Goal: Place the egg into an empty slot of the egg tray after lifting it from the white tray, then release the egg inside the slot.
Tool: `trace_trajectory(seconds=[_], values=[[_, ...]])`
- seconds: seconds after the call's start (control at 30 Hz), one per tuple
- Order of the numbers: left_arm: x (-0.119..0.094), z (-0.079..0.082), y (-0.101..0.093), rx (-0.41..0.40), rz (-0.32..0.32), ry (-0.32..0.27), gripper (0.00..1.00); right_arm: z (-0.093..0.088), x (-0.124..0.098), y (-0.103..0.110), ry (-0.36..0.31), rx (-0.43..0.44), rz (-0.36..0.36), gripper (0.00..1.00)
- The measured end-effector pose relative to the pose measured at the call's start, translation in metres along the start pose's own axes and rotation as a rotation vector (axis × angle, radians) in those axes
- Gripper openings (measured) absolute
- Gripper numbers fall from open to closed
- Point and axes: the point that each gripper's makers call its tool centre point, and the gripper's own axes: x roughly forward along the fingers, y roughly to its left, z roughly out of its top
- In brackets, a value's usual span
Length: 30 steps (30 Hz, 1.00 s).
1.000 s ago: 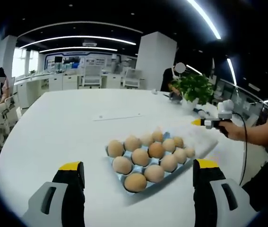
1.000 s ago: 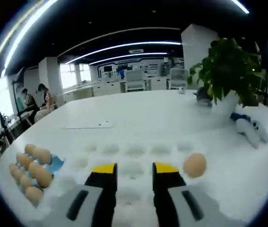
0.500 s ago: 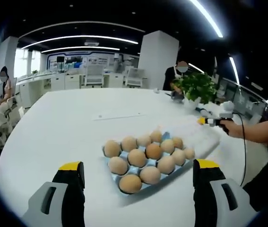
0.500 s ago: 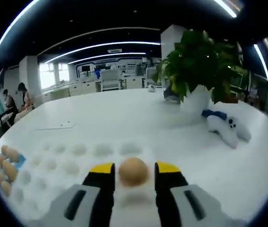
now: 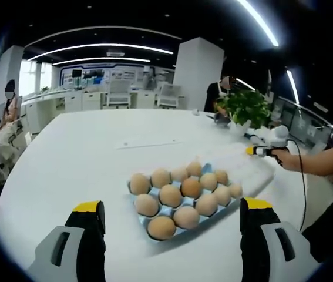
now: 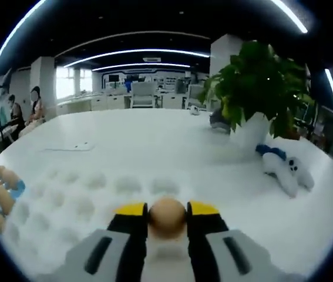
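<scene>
Right gripper (image 6: 167,212) fingers (image 6: 132,210) pinch egg (image 6: 167,215) above white tray (image 6: 84,194).

The left gripper (image 5: 172,220) sits at the bottom of the frame, its yellow-tipped jaws spread wide apart with nothing between them. Between and just above them, in the lower centre, a blue egg tray (image 5: 145,220) full of brown eggs (image 5: 171,195) rests on a white table (image 5: 78,158). A white tray (image 5: 245,167) touches its far right side. At the right edge a hand (image 5: 286,159) holds the right gripper (image 5: 253,151) over that white tray. Behind it, a potted plant (image 5: 245,110) stands on the table.
</scene>
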Motion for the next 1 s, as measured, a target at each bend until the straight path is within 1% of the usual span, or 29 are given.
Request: trace_trajectory(seconds=[0.03,0.13,0.2,0.27,0.3,0.4,0.63,0.77,0.9,1.0], values=[[0.000,-0.001,0.001,-0.001,0.000,0.001,0.96,0.003,-0.002,0.002,-0.008,0.022,0.006,0.25],[0.000,-0.002,0.002,0.000,-0.001,0.004,0.96,0.011,-0.007,0.004,-0.027,0.030,0.013,0.25],[0.000,-0.001,0.001,0.001,-0.006,0.002,0.96,0.015,-0.011,0.009,-0.039,0.025,0.026,0.25],[0.001,-0.001,0.000,0.004,-0.012,0.001,0.96,0.021,-0.017,0.018,-0.062,0.046,0.056,0.25],[0.001,0.000,0.000,0.004,-0.014,0.000,0.96,0.024,-0.022,0.029,-0.067,0.055,0.071,0.25],[0.001,0.000,0.000,0.006,-0.018,-0.003,0.96,0.026,-0.027,0.042,-0.071,0.054,0.089,0.25],[0.000,0.001,0.000,0.005,-0.019,-0.006,0.96,0.026,-0.030,0.066,-0.070,0.043,0.147,0.25],[0.000,0.000,0.000,0.004,-0.019,-0.004,0.96,0.027,-0.033,0.086,-0.064,0.033,0.205,0.25],[0.000,0.000,0.000,0.007,-0.022,-0.005,0.96,0.028,-0.035,0.113,-0.062,0.025,0.271,0.25],[0.000,0.001,0.000,0.007,-0.023,-0.005,0.96,0.030,-0.037,0.138,-0.060,0.012,0.337,0.25]])
